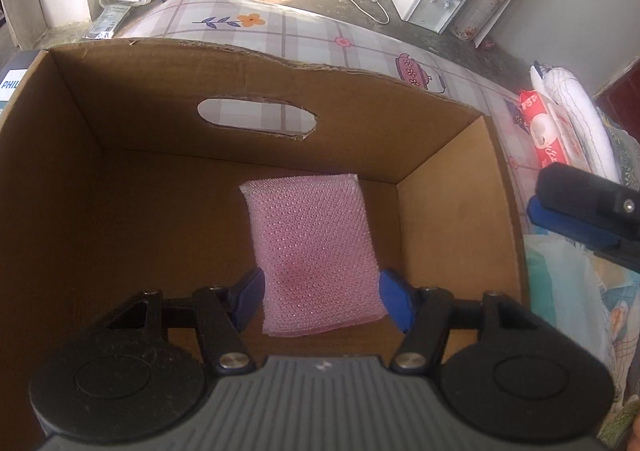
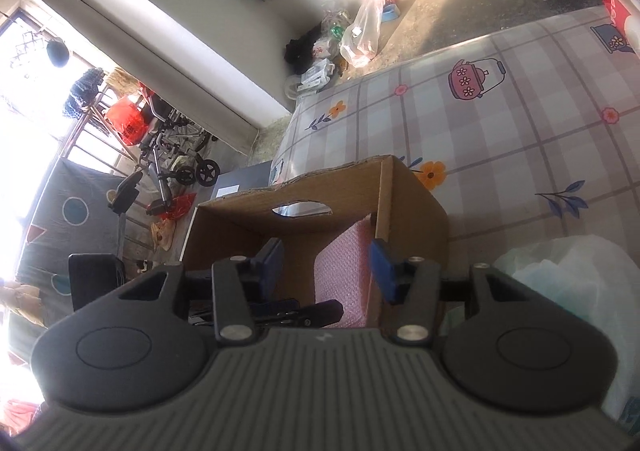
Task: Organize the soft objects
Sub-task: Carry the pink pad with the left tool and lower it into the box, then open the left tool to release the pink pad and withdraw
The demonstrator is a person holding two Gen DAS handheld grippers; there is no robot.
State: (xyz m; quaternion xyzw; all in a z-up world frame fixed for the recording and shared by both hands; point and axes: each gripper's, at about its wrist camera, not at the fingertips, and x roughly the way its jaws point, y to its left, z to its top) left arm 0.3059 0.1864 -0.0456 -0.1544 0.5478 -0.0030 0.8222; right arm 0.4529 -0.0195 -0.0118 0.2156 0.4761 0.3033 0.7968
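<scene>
Light, squashy and easily crumpled, the pink mesh sponge (image 1: 314, 251) hangs inside the cardboard box (image 1: 440, 219), pinched at its near edges by the left tongs (image 1: 320, 299); right tongs (image 2: 326, 267) open, empty.

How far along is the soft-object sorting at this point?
Done: nothing visibly rests in the cardboard box yet. In hand: the left claw holds a pink bubble-wrap pouch inside the box, not yet released. Left: a plastic bag and a red wipes pack lie outside on the tablecloth. The right claw is open, empty.
</scene>
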